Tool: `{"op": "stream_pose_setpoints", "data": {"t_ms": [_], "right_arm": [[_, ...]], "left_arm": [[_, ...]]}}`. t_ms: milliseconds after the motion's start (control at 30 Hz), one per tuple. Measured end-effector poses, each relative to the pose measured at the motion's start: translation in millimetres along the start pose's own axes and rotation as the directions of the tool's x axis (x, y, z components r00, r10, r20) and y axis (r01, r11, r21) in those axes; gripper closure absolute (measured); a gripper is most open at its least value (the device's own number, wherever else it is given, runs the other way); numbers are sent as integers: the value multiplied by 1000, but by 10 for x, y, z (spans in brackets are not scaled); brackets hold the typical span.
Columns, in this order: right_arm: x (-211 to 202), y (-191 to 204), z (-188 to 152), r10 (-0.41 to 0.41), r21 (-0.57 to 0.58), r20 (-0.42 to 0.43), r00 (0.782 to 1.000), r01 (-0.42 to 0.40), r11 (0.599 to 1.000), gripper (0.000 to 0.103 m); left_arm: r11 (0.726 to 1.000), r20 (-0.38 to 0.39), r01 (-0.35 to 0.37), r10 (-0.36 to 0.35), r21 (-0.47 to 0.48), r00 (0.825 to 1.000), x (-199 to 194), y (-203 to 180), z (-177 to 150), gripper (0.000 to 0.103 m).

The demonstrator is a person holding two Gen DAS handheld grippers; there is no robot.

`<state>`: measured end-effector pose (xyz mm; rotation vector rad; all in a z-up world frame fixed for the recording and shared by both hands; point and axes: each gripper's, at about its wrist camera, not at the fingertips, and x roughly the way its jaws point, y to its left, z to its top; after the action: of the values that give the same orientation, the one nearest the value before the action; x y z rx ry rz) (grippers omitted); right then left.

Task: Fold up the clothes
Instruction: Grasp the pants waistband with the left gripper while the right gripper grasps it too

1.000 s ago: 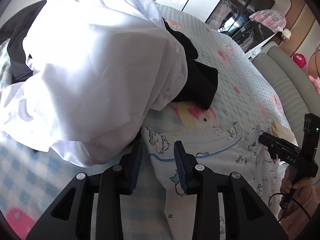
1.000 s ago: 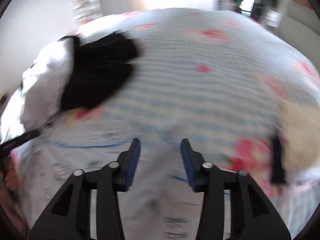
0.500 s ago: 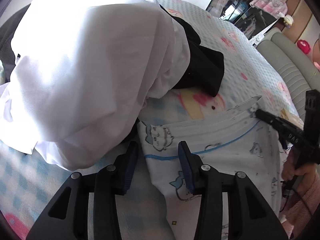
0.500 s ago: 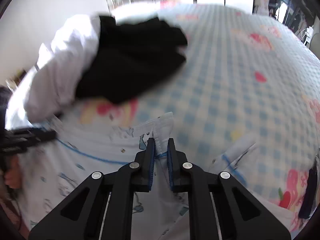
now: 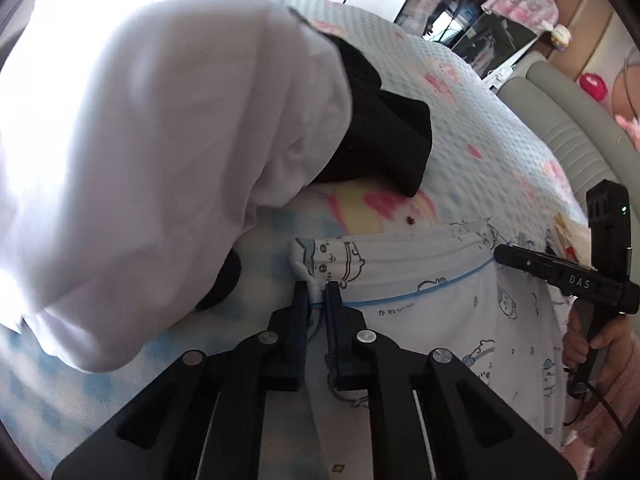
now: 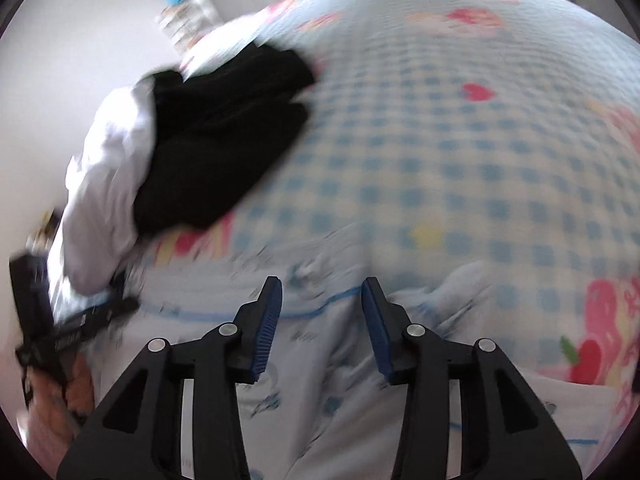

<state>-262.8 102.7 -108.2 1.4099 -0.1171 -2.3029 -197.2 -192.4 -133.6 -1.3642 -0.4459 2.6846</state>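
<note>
While its two black fingers pinch together on the near corner of the printed garment (image 5: 420, 304), the left gripper (image 5: 317, 294) holds a fold of that white cloth right at the blue piping, so this tool is clamped on fabric. Just beside it to the right, the garment, white with small cartoon figures and a blue trim line, lies spread over the checked bedspread (image 5: 492, 148), its banded top edge running toward the right gripper (image 6: 322, 292). Seen from its own camera, that right gripper stands wide, blue pads well apart, hovering over the same garment near the trim line and gripping nothing; the view is smeared by motion, so how close it sits to the cloth I cannot tell. In the left view the hand (image 5: 592, 340) holding that tool shows at the frame's right edge. Farther back, a bulky white garment (image 5: 152, 140) is heaped in a loose mound, touching a black garment (image 5: 384, 140) that lies partly under it; neither looks folded. Beyond them the bedspread runs on to a grey padded bench (image 5: 560, 120) and dark shelving. As a judgement, the printed piece is flat with one corner gripped, which fits a fold being set up or one fold laid with more to come; no neat finished stack is visible, and the white and black pieces seem left to do.
</note>
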Motion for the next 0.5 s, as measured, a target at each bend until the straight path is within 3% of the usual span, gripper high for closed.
{"op": "stream_pose_setpoints", "data": {"t_ms": [33, 67, 133, 200, 300, 333, 367, 400, 433, 500], "right_arm": [[33, 47, 0, -11, -31, -5, 1000, 11, 999, 85], [36, 89, 5, -37, -58, 8, 999, 38, 998, 94], [-25, 99, 44, -64, -48, 59, 996, 67, 997, 95], [-89, 105, 86, -89, -33, 110, 990, 94, 995, 95], [13, -7, 117, -126, 31, 32, 991, 125, 992, 90], [-78, 9, 66, -108, 38, 33, 994, 106, 994, 85], [-183, 32, 10, -87, 42, 39, 995, 85, 996, 73], [-288, 55, -46, -65, 46, 46, 997, 63, 997, 69], [-392, 78, -102, -44, 50, 52, 998, 42, 998, 68], [-561, 145, -249, -3, 54, 54, 999, 0, 999, 68]], "left_arm": [[999, 37, -48, 47, 20, 998, -50, -42, 28, 97], [995, 74, -96, 93, 37, 993, -100, -83, 56, 97], [988, 110, -149, 143, 48, 984, -146, -96, 124, 97], [993, 83, -116, 116, 1, 990, -230, -58, 14, 97], [995, 45, -65, 69, -72, 997, -359, 1, -157, 95], [994, 33, -49, 52, -97, 998, -402, 21, -214, 87], [992, 21, -33, 36, -122, 999, -444, 41, -270, 79], [989, 10, -17, 19, -147, 1000, -487, 61, -327, 56], [985, -1, -1, 1, -172, 1000, -530, 80, -384, 48], [975, -21, 29, -34, -222, 999, -616, 120, -498, 48]]}}
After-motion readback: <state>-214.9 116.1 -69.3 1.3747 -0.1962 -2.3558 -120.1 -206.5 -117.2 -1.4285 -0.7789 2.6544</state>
